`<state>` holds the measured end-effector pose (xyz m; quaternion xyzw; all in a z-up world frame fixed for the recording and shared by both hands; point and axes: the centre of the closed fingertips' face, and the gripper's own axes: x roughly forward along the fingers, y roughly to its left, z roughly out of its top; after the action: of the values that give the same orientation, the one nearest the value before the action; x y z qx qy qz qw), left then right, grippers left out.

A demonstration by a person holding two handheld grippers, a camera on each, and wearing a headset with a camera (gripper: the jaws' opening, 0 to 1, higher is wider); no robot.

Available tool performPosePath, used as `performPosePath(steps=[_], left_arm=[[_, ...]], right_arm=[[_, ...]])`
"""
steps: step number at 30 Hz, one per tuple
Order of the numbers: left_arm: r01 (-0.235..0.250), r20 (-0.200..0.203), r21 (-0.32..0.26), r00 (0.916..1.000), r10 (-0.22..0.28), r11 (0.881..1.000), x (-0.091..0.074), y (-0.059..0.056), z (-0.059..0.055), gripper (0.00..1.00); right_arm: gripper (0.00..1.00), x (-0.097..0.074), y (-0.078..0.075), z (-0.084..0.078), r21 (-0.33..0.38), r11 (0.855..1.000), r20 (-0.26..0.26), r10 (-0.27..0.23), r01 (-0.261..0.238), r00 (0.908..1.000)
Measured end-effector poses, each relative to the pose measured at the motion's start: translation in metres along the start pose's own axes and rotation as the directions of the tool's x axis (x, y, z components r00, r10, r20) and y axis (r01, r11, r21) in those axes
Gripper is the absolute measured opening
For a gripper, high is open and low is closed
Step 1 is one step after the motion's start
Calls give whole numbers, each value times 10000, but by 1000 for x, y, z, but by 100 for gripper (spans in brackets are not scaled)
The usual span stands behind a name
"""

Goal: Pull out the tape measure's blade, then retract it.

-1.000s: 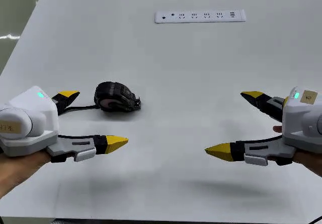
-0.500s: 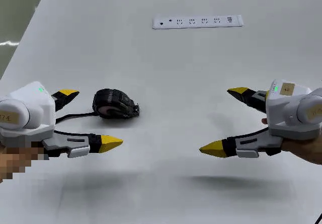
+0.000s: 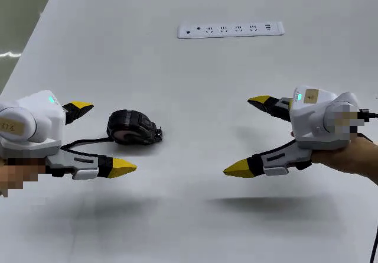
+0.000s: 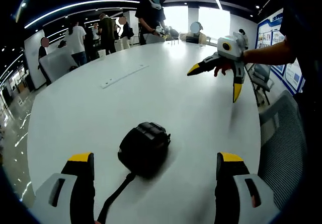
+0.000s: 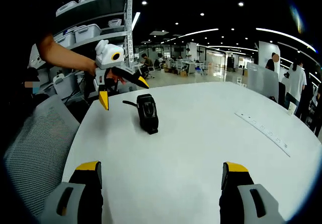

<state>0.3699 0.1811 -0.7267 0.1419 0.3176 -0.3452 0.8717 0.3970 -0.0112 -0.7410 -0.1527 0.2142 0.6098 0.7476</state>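
A black tape measure (image 3: pixel 133 127) lies on the white table (image 3: pixel 189 74), left of centre, with a black strap trailing to the left. It also appears as the tape measure (image 4: pixel 144 147) just ahead of the left jaws and as the tape measure (image 5: pixel 148 113) farther off. My left gripper (image 3: pixel 100 138) hovers open at the left, its yellow-tipped jaws on either side of the strap end. My right gripper (image 3: pixel 249 134) is open at the right, well apart from the tape measure. Across the table stand the right gripper (image 4: pixel 224 75) and the left gripper (image 5: pixel 119 90).
A white power strip (image 3: pixel 231 29) lies at the far side of the table; the same power strip (image 5: pixel 263 130) runs along the right. Several people stand behind the table's far end (image 4: pixel 151 12). Grey mesh chairs (image 4: pixel 282 143) stand beside the table.
The right gripper has moved left, toward the middle of the table. The left gripper has shifted slightly left and nearer. The tape measure stays put.
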Motion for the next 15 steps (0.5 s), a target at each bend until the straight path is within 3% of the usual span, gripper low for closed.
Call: performPosePath(steps=[15], left_arm=[[573,-474,613,9974,-544,9965,9,11,-3,98]], right_arm=[[92,27,-1,6,-482,9958,-56,774,-776,9970]])
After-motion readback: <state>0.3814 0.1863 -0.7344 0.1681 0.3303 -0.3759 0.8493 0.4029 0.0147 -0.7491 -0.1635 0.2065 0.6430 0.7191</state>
